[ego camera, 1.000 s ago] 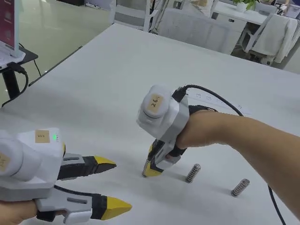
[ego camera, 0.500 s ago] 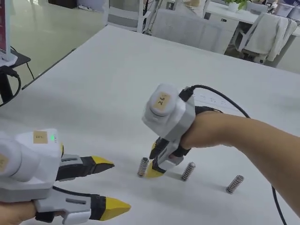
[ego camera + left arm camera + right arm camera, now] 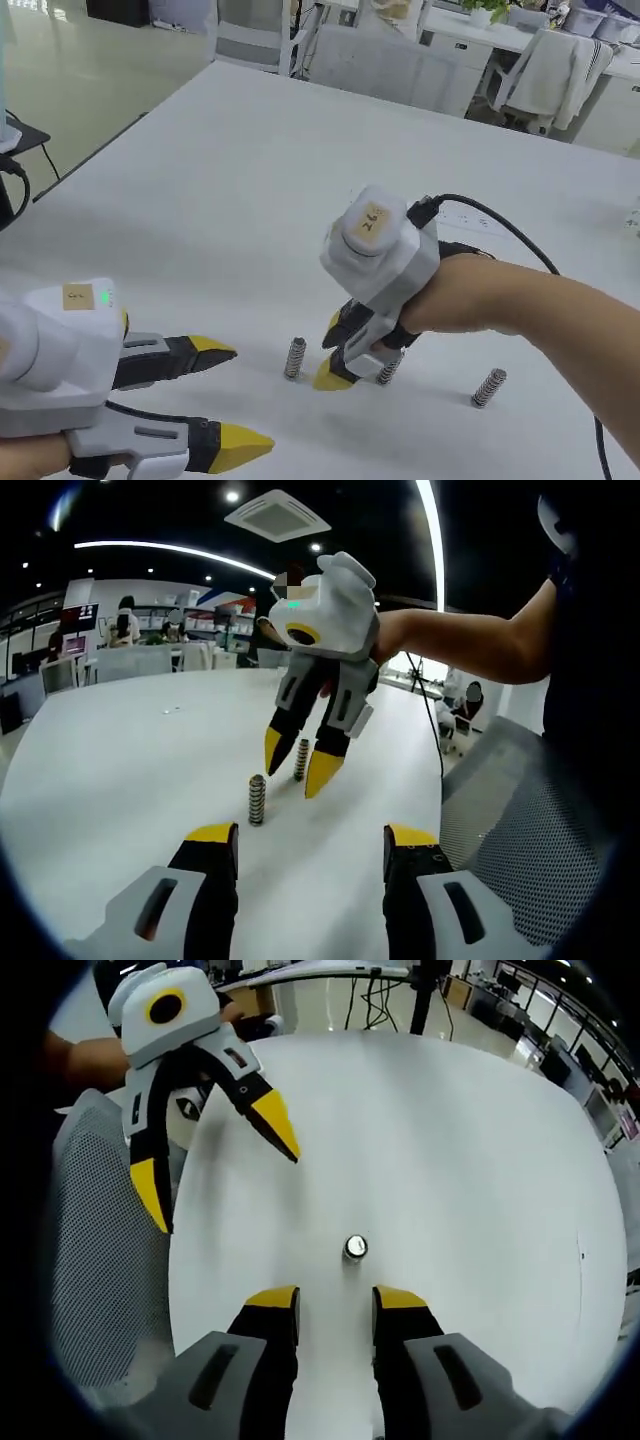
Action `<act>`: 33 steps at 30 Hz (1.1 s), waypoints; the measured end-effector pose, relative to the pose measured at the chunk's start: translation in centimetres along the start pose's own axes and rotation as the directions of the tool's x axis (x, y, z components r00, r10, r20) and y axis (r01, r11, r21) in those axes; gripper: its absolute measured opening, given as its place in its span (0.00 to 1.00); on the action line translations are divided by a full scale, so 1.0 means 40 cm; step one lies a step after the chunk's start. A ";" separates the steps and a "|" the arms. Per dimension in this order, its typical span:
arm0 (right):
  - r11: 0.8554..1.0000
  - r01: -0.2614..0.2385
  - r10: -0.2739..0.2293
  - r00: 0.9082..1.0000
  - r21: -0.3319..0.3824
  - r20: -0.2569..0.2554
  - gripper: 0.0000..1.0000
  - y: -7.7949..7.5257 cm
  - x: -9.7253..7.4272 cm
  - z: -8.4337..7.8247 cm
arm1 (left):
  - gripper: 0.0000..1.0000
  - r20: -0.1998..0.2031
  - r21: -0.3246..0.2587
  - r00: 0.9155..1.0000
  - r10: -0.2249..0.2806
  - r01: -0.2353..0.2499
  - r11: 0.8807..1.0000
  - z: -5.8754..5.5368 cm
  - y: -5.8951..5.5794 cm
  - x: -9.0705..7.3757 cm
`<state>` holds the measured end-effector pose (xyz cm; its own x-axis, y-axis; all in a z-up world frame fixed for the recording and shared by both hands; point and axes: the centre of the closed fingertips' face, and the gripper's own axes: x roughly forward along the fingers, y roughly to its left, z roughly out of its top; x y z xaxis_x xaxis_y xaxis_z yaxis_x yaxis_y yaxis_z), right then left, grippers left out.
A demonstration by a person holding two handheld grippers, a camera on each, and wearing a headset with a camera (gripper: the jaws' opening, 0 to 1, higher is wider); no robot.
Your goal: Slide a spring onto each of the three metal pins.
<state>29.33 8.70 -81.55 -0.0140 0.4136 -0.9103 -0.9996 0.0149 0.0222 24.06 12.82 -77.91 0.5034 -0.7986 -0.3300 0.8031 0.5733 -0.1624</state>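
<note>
Metal spring just ahead of right tool.

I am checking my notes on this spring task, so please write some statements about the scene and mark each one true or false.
1. Three springs are on the white table. True.
2. The right gripper holds a spring. False: its fingers are open and empty.
3. The left gripper is open. True.
4. The two grippers touch each other. False: they are apart.
</note>
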 end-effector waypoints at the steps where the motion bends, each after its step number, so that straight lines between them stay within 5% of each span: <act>1: 1.000 0.000 0.000 1.000 0.004 0.006 0.27 0.005 -0.003 -0.001 | 0.53 -0.001 0.002 1.000 0.000 0.000 1.000 0.001 0.000 0.000; 16: 0.996 0.025 -0.033 0.995 0.081 0.096 0.28 0.054 -0.033 -0.037 | 0.55 -0.008 0.001 1.000 -0.010 0.010 1.000 0.000 -0.017 0.003; 24: 0.988 0.035 -0.064 0.980 0.152 0.187 0.30 0.076 -0.061 -0.038 | 0.55 -0.007 0.000 1.000 -0.017 0.017 1.000 0.002 -0.030 0.008; 33: 0.980 0.060 -0.104 0.967 0.190 0.231 0.31 0.098 -0.092 -0.068 | 0.56 -0.011 0.002 1.000 -0.024 0.024 1.000 0.001 -0.043 0.010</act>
<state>25.40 4.75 -79.25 0.0954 0.6091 -0.7873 -0.9761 0.2122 0.0459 22.90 11.51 -77.72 0.4806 -0.8097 -0.3367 0.8152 0.5540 -0.1687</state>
